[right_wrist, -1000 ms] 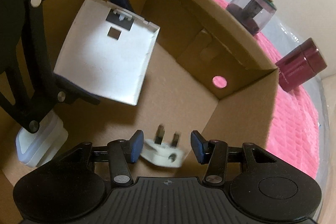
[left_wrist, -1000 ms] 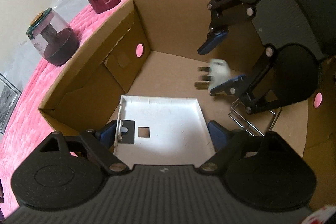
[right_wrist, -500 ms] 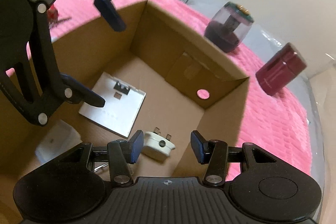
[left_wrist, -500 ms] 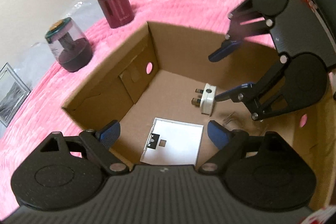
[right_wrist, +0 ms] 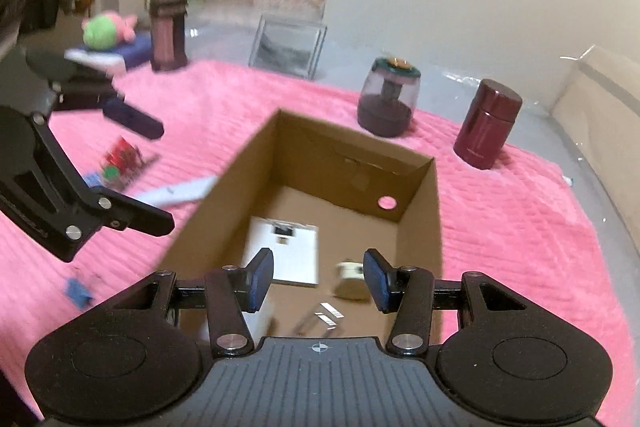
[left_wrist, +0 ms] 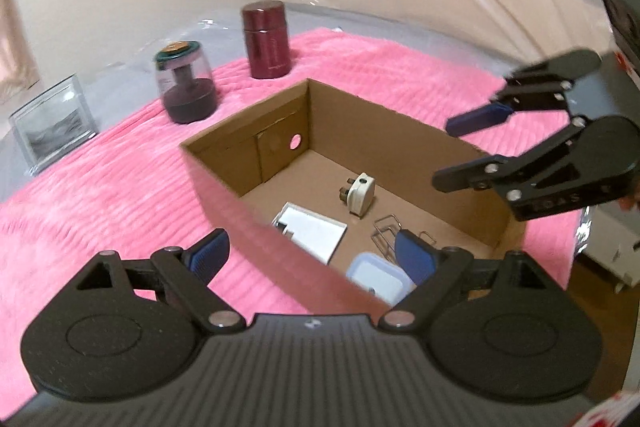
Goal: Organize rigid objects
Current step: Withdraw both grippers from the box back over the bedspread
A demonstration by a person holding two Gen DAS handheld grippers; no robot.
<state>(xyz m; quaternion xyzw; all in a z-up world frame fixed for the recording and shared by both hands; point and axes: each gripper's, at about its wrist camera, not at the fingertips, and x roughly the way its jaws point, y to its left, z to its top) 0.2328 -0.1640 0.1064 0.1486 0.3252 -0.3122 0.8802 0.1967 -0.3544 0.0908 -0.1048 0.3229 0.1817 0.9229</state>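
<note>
Both grippers have lifted clear of the cardboard box (left_wrist: 404, 131), left gripper (left_wrist: 308, 255) and right gripper (right_wrist: 318, 277) gaping, empty. White plug (left_wrist: 360, 193) and white panel (left_wrist: 314, 233) now lie on its floor: delivered, so next items await.

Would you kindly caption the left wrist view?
Both open grippers, left gripper and right gripper, above cardboard box holding plug.

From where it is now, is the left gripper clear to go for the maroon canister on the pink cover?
Probably yes. The left gripper is open and empty above the cardboard box, and the maroon canister stands upright in the open beyond it. The domed jar stands apart beside it.
</note>
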